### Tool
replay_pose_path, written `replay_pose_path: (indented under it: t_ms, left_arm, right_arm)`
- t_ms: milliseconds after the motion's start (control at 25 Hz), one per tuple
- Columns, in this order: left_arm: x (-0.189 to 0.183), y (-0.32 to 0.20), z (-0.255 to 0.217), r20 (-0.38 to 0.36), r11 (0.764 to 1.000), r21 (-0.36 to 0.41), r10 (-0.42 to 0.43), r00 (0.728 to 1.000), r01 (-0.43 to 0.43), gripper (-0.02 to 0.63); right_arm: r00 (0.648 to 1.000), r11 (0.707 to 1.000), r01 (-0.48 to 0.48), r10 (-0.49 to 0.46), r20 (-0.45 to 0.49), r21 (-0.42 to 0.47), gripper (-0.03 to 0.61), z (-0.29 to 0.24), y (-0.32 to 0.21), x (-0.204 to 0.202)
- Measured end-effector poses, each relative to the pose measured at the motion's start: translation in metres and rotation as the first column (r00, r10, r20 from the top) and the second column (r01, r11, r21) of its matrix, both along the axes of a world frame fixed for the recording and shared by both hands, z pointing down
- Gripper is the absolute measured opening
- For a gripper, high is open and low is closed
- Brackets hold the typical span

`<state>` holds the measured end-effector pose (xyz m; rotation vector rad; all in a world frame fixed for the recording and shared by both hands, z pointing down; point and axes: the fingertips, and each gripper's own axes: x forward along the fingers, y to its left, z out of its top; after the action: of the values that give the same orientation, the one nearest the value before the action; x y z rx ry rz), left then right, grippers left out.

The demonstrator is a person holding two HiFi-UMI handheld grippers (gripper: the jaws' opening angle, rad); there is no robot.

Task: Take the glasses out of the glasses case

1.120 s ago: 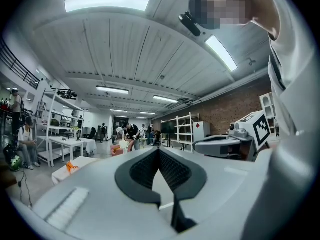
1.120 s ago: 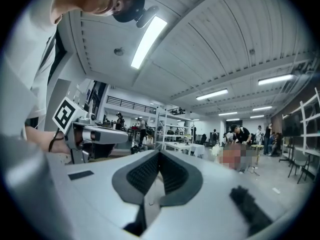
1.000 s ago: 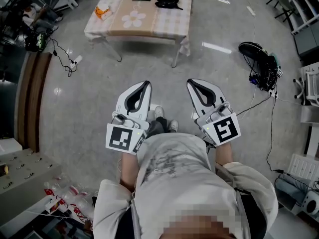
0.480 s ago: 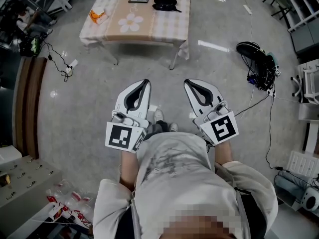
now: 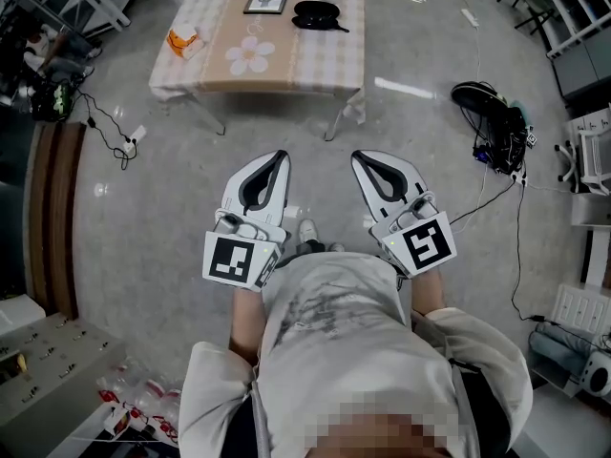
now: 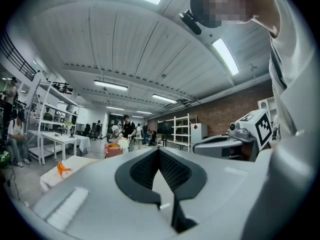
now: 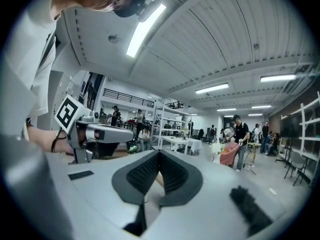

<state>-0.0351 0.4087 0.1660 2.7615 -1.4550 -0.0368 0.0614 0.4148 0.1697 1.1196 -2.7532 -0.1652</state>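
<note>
Approach step, case not yet reached. My left gripper (image 5: 275, 163) and right gripper (image 5: 364, 162) are both clenched on nothing, held close to my torso. The glasses case (image 5: 318, 12) sits at the table's (image 5: 286, 60) far side, well apart from me, its long axis left-right along that edge. Lid state is too small to tell. Next I'd say: close in, open the jaws, square up across its short axis.

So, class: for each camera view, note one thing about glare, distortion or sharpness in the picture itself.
Head view: lamp glare streaks the glossy floor beside the table; the glasses case is small yet sharp. Left gripper view: fisheye bows the ribbed ceiling, corners black. Right gripper view: same bowing, ceiling lamp blown out.
</note>
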Motion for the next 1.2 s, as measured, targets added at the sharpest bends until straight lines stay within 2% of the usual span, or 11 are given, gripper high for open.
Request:
replay_pose_path:
  t_ms: [600, 1200]
  left_arm:
    - [-0.029, -0.028, 0.003, -0.02, 0.999, -0.012, 0.03, 0.999, -0.03, 0.008]
    - [-0.014, -0.084, 0.007, -0.014, 1.0, -0.023, 0.008, 1.0, -0.009, 0.008]
  right_arm:
    - [0.999, 0.999, -0.035, 0.034, -0.02, -0.013, 0.017, 0.001, -0.027, -0.03]
    - [1.0, 1.0, -0.011, 0.011, -0.018, -0.02, 0.017, 0.005, -0.088, -0.013]
